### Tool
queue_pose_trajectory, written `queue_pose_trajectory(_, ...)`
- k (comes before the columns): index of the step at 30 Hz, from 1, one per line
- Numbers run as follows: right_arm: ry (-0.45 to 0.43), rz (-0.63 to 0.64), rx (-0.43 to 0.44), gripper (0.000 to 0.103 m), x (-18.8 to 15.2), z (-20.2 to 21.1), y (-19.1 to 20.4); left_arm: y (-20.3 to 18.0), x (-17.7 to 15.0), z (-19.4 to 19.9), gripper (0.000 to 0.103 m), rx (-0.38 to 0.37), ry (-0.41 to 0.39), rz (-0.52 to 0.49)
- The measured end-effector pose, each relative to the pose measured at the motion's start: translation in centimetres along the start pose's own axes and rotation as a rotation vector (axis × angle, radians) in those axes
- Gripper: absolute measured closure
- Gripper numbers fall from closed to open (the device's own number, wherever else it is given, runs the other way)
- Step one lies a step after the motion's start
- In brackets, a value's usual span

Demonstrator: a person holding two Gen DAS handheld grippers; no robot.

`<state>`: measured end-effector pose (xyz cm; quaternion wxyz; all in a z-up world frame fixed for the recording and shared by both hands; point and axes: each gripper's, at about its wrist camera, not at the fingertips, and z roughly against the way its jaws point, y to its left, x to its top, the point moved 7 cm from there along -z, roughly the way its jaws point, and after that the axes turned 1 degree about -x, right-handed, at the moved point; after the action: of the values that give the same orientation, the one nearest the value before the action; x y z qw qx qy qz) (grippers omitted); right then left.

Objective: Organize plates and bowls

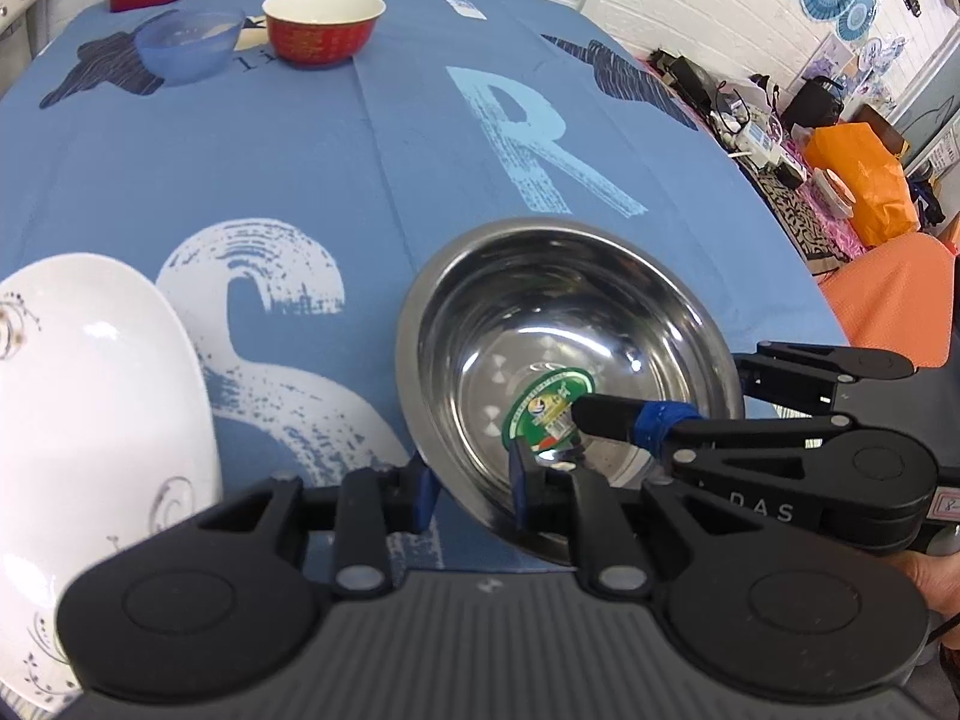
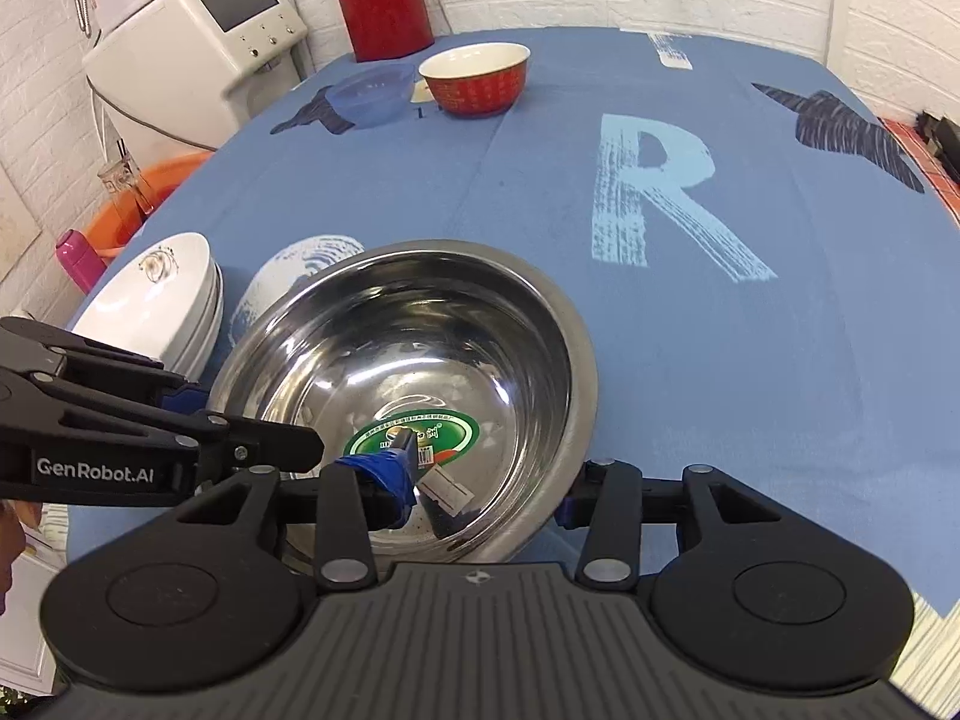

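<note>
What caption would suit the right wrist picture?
Two tools straddle the rim of a steel bowl on a blue tablecloth, white plates stacked beside.

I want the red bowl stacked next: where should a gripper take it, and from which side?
Probably best to take the red bowl by its rim from the right, one finger inside and one outside. It stands upright with its mouth open, and the blue bowl sits close on its left.

— Where's your left gripper (image 1: 471, 489)?
— I hold it low, jaws narrowly apart; whether they clamp, I can't tell.
— And your right gripper (image 2: 480, 492)?
— Jaws spread wide, angled across my left.
</note>
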<state>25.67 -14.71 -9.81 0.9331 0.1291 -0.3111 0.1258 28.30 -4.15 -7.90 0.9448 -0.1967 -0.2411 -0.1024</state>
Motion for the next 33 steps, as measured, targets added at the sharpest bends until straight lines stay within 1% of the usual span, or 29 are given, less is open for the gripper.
queue_pose_trajectory(2, -0.003, 0.002, -0.015, 0.074, -0.7, 0.4, -0.3, -0.5, 0.0, -0.4, 0.089, -0.008, 0.003, 0.004)
queue_pose_trajectory(5, 0.001, -0.01, -0.018, 0.073, -1.2, 0.4, -0.9, -1.0, 0.1, -1.0, 0.089, 0.016, -0.006, -0.021)
queue_pose_trajectory(9, 0.009, -0.039, -0.007, 0.073, -1.4, -0.6, -1.3, -1.0, 0.1, -1.8, 0.088, 0.043, 0.003, -0.023)
queue_pose_trajectory(13, 0.01, -0.028, -0.004, 0.073, -1.4, -1.0, -1.4, -0.8, 0.2, -2.3, 0.088, 0.049, 0.009, -0.012)
queue_pose_trajectory(19, 0.02, 0.0, -0.007, 0.074, -1.5, -0.9, -1.6, -1.0, 0.1, -2.7, 0.087, 0.051, 0.011, -0.025)
queue_pose_trajectory(21, 0.022, -0.011, -0.015, 0.074, -1.6, -0.8, -1.8, -1.0, 0.3, -2.7, 0.076, 0.043, 0.009, -0.018)
queue_pose_trajectory(22, 0.023, -0.026, -0.012, 0.074, -1.5, -0.8, -2.0, -0.9, 0.5, -2.5, 0.061, 0.039, -0.003, -0.018)
queue_pose_trajectory(23, 0.018, -0.043, -0.012, 0.074, -1.4, -0.7, -2.2, -0.8, 0.7, -2.4, 0.053, 0.043, -0.014, -0.015)
queue_pose_trajectory(27, -0.008, -0.084, -0.039, 0.074, -0.8, -0.2, -3.4, -0.1, 1.0, -1.2, 0.053, 0.04, -0.016, 0.002)
queue_pose_trajectory(30, -0.021, -0.121, -0.033, 0.074, -0.4, 0.4, -4.1, 0.7, 0.9, 0.1, 0.052, 0.004, -0.01, 0.028)
queue_pose_trajectory(33, -0.056, -0.135, -0.045, 0.074, 0.4, 1.3, -4.7, 1.5, 0.9, 2.4, 0.051, -0.03, -0.035, 0.035)
